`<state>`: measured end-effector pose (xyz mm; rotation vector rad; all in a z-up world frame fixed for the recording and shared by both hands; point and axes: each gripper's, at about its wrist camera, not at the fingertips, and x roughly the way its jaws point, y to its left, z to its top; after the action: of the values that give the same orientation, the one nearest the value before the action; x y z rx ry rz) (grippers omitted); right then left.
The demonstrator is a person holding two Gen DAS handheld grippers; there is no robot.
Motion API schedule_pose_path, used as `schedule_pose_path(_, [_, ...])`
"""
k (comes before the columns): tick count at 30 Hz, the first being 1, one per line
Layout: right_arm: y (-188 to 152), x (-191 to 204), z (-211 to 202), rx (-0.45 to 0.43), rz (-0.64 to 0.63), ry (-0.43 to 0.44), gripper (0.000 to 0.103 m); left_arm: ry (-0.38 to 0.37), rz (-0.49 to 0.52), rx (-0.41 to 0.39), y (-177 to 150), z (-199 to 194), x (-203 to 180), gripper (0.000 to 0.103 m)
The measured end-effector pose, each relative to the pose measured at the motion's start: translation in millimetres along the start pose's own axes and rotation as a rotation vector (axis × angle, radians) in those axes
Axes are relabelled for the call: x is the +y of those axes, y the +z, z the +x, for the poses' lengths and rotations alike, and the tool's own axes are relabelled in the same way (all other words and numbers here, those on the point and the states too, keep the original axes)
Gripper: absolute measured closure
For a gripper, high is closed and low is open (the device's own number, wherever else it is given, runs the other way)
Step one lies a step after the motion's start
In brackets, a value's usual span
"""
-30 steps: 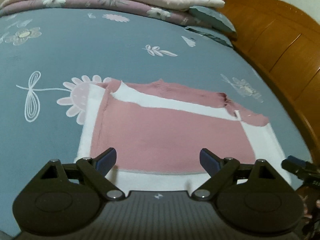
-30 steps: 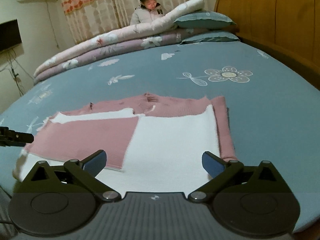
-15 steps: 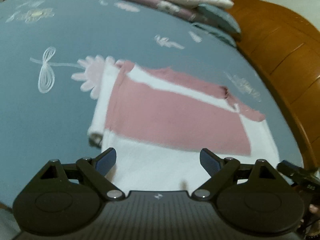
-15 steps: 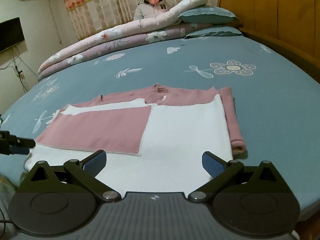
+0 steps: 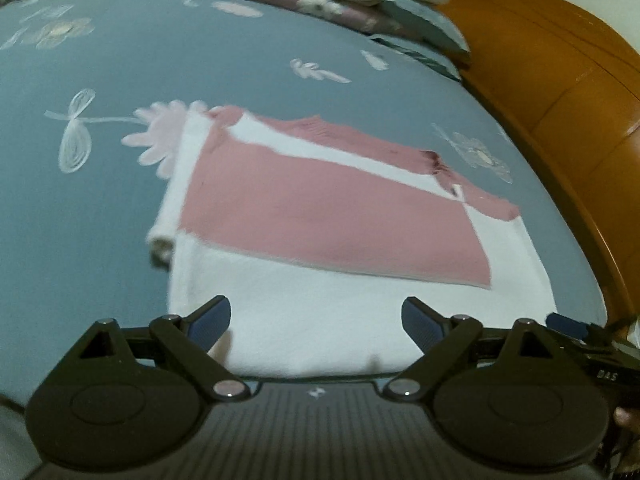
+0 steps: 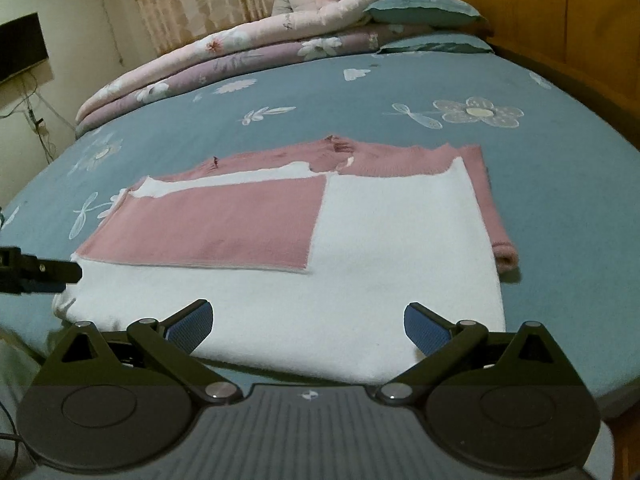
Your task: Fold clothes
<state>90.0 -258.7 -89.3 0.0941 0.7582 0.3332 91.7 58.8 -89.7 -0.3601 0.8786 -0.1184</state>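
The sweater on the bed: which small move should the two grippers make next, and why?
Probably lower both and close on the near white hem. The left gripper and right gripper are open, holding nothing, just above that edge of the sweater, whose sleeves are already folded in.

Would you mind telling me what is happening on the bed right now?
A person holds two grippers over a pink and white sweater lying flat on the blue bedsheet, sleeves already folded in. The left gripper and right gripper both hang at its near edge, jaws open, holding nothing.
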Motion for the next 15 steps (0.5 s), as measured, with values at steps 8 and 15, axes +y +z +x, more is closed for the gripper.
schedule_pose_path(8, [-0.3,2.9,6.6,0.030,-0.003,-0.015,0.000,-0.073,0.078,0.041,-6.0,13.6,-35.3,0.011])
schedule_pose_path(15, [-4.3,-2.2,16.9,0.066,0.020,-0.026,0.000,-0.100,0.119,0.079,-14.3,27.0,-46.9,0.011])
